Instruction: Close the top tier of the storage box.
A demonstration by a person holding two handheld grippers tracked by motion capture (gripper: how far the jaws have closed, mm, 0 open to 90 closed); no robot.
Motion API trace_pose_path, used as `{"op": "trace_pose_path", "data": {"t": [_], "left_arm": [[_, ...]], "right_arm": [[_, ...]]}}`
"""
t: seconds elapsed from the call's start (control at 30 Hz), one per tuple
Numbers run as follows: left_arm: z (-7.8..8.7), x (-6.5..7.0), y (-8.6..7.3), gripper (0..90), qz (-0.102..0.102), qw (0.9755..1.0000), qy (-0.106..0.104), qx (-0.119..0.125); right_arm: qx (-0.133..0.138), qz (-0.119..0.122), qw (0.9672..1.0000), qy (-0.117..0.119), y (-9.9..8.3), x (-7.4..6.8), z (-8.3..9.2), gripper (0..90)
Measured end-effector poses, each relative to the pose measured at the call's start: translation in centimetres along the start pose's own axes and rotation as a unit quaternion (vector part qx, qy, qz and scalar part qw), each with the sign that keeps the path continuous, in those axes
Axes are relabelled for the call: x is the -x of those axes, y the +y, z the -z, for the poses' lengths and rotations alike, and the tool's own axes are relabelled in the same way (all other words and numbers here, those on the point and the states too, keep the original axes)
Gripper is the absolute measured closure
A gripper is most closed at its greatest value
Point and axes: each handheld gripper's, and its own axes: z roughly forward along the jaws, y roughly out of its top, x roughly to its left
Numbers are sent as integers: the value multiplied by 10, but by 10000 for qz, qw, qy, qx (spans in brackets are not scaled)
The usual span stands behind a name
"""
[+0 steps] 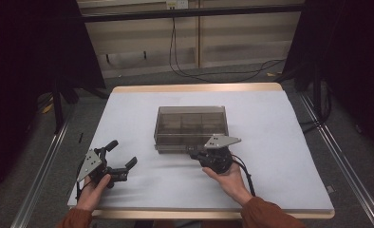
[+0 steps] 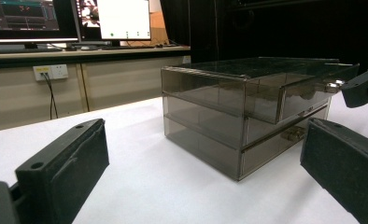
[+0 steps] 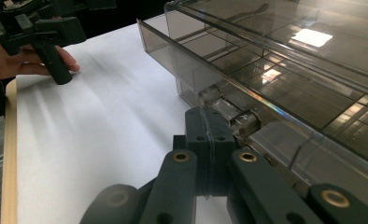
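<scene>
Smoky clear plastic drawer box (image 1: 191, 127) is sitting mid-bench (image 1: 280, 142), and we are spotting no readable label on it. Our right claw (image 3: 210, 135) is pinching shut beside the upper drawer's knob (image 3: 240, 122), apparently gripping nothing. Our left claw (image 1: 121, 156) is resting wide open and empty, well apart.

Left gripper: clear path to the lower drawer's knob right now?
Probably yes. The left gripper rests open on bare table, apart from the drawer box. The lower drawer's knob shows unobstructed; the right gripper is shut at the upper drawer's knob, close by.
</scene>
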Motion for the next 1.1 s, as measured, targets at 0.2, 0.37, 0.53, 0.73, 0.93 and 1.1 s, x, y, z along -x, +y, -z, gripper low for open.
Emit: {"op": "trace_pose_path", "data": {"t": [0.2,0.37,0.53,0.73,0.93,1.1], "left_arm": [[0,0,0,9,9,10000,11,13],[0,0,0,9,-20,10000,10,-1],[0,0,0,9,-4,10000,16,17],[0,0,0,9,-12,10000,6,-1],[0,0,0,9,-6,10000,16,14],[0,0,0,9,5,10000,2,6]], "right_arm": [[2,-7,10000,-3,1,1,-2,900],[10,15,10000,5,2,1,-2,900],[6,30,10000,-38,2,3,-2,900],[6,0,10000,-46,2,5,-2,900],[33,-14,10000,-59,2,6,-1,900],[35,-29,10000,-63,2,6,-2,900]]}}
